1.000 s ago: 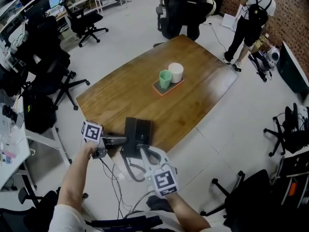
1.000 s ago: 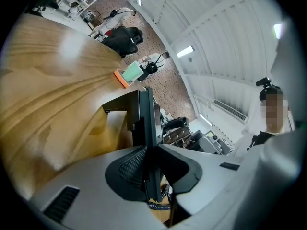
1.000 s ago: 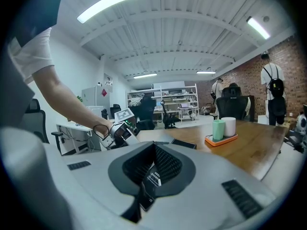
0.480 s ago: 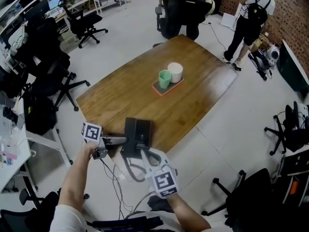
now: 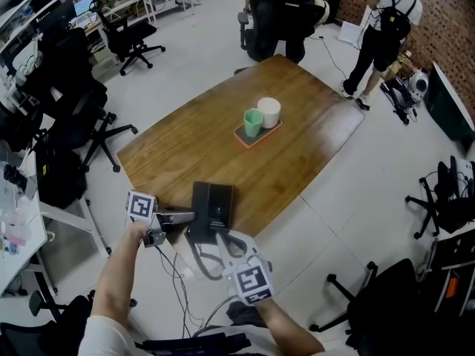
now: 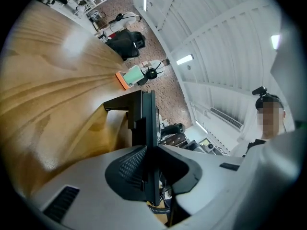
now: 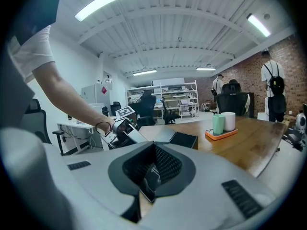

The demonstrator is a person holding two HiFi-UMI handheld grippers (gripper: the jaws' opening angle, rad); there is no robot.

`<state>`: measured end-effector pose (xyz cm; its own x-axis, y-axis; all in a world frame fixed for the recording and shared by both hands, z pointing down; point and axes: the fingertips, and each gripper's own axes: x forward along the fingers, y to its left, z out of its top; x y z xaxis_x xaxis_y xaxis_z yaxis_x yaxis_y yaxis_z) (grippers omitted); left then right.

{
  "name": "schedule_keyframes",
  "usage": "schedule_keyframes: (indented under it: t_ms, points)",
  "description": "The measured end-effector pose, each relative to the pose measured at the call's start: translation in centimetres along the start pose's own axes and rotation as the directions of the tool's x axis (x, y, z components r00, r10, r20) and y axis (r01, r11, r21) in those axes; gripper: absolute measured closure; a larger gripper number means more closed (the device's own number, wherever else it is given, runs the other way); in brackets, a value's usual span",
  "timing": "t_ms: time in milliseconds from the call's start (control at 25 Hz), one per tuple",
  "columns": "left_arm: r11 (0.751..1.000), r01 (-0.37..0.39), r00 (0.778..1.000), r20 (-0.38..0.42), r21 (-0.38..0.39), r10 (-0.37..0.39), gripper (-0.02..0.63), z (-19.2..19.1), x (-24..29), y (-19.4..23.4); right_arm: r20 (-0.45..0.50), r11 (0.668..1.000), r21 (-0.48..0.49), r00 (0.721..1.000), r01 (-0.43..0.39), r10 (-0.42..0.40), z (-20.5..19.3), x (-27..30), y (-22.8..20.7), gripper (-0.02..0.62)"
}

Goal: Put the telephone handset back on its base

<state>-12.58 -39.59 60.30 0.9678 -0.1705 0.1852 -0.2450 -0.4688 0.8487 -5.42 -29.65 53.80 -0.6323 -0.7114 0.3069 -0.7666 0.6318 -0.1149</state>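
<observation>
The black telephone base (image 5: 211, 202) lies flat at the near edge of the wooden table (image 5: 312, 124). My left gripper (image 5: 187, 216) reaches it from the left. Its jaws are closing, and in the left gripper view (image 6: 146, 155) they press on the base's thin edge (image 6: 144, 119). My right gripper (image 5: 224, 233) hovers just below the base's near side. In the right gripper view (image 7: 151, 175) it is shut on a dark glossy piece, the handset (image 7: 149, 182). A coiled cord (image 5: 197, 262) hangs under the table edge. Most of the handset is hidden by the jaws.
An orange tray (image 5: 241, 135) in the middle of the table carries a green cup (image 5: 254, 121) and a white cup (image 5: 269, 111). Office chairs (image 5: 130, 35) stand around the table, and a person (image 5: 386, 21) stands at the far right. Cables lie on the floor below me.
</observation>
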Motion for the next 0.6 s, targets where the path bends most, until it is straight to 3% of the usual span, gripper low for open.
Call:
schedule_keyframes:
  t_ms: [200, 480, 600]
  points:
    - [0.999, 0.040, 0.999, 0.017, -0.032, -0.039, 0.540, 0.0, 0.0, 0.3, -0.019, 1.000, -0.006, 1.000, -0.011, 0.011, -0.5, -0.2, 0.3, 0.591]
    - [0.998, 0.033, 0.999, 0.016, -0.046, -0.032, 0.531, 0.2, 0.1, 1.1, -0.039, 0.999, -0.045, 0.999, -0.016, 0.014, -1.4, -0.3, 0.0, 0.591]
    - [0.999, 0.023, 0.999, 0.027, -0.025, -0.022, 0.529, 0.2, 0.0, 1.1, -0.035, 1.000, -0.015, 0.999, -0.010, 0.009, -1.1, -0.3, 0.2, 0.591]
